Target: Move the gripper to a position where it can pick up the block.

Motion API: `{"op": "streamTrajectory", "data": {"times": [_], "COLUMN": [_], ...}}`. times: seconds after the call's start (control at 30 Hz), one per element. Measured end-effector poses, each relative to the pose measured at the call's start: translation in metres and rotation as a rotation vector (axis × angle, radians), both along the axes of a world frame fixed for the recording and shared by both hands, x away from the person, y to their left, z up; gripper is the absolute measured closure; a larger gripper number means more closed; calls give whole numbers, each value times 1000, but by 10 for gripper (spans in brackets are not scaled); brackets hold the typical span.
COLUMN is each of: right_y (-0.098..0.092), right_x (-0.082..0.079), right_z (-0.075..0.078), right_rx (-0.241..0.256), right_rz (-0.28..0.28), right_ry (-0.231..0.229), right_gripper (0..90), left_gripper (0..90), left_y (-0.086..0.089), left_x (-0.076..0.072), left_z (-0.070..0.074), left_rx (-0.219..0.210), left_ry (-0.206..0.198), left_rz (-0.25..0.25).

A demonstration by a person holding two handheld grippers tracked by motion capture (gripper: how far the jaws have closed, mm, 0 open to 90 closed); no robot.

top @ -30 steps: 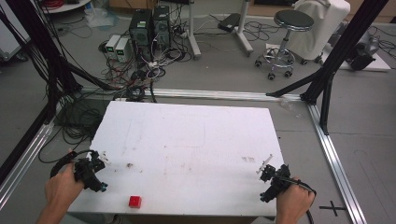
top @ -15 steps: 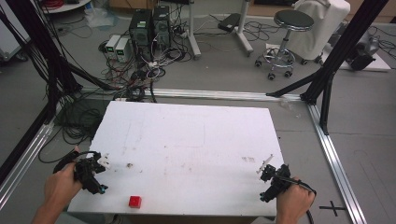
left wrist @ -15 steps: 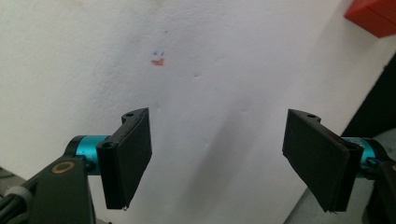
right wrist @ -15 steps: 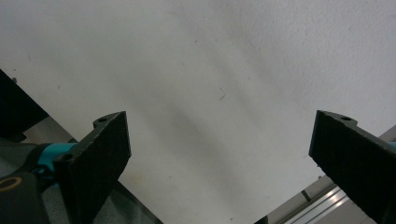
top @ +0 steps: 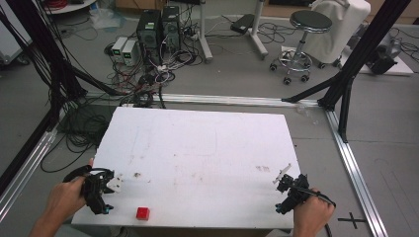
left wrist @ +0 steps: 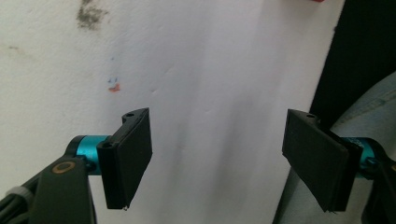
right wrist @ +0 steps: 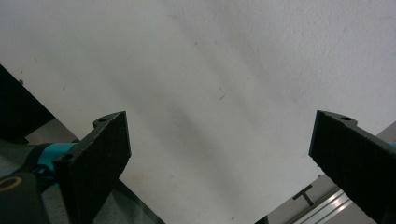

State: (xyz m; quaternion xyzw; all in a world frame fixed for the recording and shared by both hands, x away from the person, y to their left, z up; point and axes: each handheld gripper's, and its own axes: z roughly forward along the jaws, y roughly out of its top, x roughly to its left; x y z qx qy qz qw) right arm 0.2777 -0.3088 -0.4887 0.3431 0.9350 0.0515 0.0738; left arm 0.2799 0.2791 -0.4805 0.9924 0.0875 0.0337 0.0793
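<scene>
A small red cube (top: 143,213) lies on the white table (top: 197,148) near its front edge, left of centre. My left gripper (top: 104,193) is held at the table's front left corner, a short way left of the cube, and stands open. In the left gripper view its black jaws (left wrist: 219,158) are wide apart over bare table, with a red sliver at the top edge. My right gripper (top: 280,196) is at the front right corner, far from the cube. Its jaws (right wrist: 219,158) are also wide apart with nothing between them.
The table top carries faint smudges (top: 136,174) and scuff marks (top: 263,169). Aluminium rails (top: 353,168) frame the floor around it. Computers and tangled cables (top: 153,34) lie beyond the far edge, and a stool (top: 301,29) stands at the back right.
The left gripper has shifted slightly toward the near edge. The right gripper and the red cube have hardly moved.
</scene>
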Motion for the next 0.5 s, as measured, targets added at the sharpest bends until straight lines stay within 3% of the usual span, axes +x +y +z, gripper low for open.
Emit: {"op": "streamTrajectory", "data": {"times": [0.3,0.5], "right_y": [1,0], "right_x": [1,0], "right_z": [0,1], "right_rx": [6,13], "right_rz": [9,8], "right_ry": [-1,-3], "right_gripper": [47,47], "left_gripper": [245,244], "left_y": [-13,-29], "left_x": [-10,-13], "left_z": [14,22], "left_rx": [-1,26], "left_ry": [0,13], "left_rz": [-67,-110]}}
